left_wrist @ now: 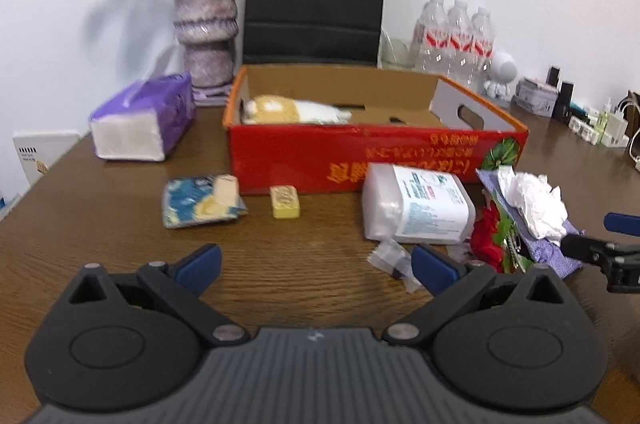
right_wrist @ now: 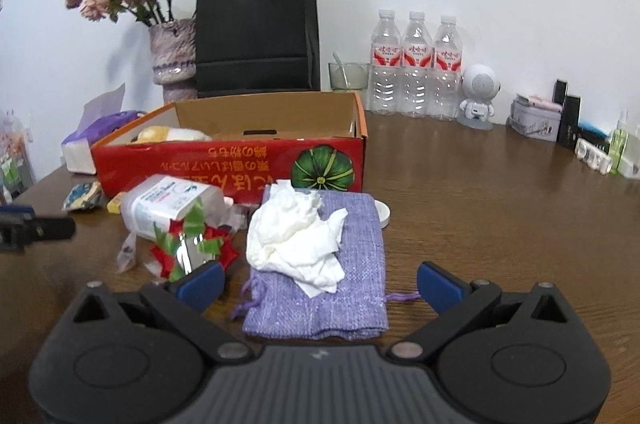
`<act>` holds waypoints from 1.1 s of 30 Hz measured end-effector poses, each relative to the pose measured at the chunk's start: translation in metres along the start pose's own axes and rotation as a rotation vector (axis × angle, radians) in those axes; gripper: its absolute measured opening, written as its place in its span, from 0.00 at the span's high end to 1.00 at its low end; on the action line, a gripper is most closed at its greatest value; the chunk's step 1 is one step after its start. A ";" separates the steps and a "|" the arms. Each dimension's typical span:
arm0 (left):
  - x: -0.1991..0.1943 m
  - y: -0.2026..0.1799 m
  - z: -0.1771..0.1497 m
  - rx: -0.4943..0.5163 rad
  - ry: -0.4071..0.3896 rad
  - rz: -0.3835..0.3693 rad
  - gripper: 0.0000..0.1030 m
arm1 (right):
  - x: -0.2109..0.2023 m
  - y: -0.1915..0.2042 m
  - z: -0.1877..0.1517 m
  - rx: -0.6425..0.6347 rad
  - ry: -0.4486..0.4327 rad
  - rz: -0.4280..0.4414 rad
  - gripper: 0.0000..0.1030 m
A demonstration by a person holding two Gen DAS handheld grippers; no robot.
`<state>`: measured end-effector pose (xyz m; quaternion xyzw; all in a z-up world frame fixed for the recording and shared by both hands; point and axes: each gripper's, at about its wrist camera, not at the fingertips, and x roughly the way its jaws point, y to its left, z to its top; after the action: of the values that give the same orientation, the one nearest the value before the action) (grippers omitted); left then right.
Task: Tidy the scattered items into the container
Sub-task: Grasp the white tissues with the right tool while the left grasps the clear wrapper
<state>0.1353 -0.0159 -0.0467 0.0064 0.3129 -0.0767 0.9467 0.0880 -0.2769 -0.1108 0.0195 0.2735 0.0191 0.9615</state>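
Both tools, left (left_wrist: 316,266) and right (right_wrist: 318,282), gape empty above the counter (right_wrist: 500,224), where crumpled tissue (right_wrist: 296,236) half hides the purple pouch (right_wrist: 340,288) before the red box (right_wrist: 228,160), its plush toy (left_wrist: 296,110) partly hidden.

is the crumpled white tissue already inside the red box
No, the crumpled white tissue lies on the purple woven pouch on the table, in front of the red box.

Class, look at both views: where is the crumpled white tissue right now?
The crumpled white tissue lies on the purple woven pouch, straight ahead of the right gripper, before the red box.
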 end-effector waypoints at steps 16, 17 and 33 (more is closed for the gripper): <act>0.041 -0.039 -0.003 -0.019 0.055 0.050 0.35 | 0.053 0.012 0.020 -0.036 0.008 -0.004 0.43; 0.041 -0.041 -0.004 -0.005 0.047 0.051 0.49 | 0.054 0.012 0.018 -0.038 0.017 0.002 0.60; 0.008 -0.020 -0.008 -0.006 -0.031 -0.011 0.85 | 0.026 0.021 0.011 -0.077 -0.059 0.044 0.73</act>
<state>0.1337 -0.0363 -0.0571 0.0005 0.2983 -0.0812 0.9510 0.1148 -0.2548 -0.1141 -0.0113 0.2437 0.0500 0.9685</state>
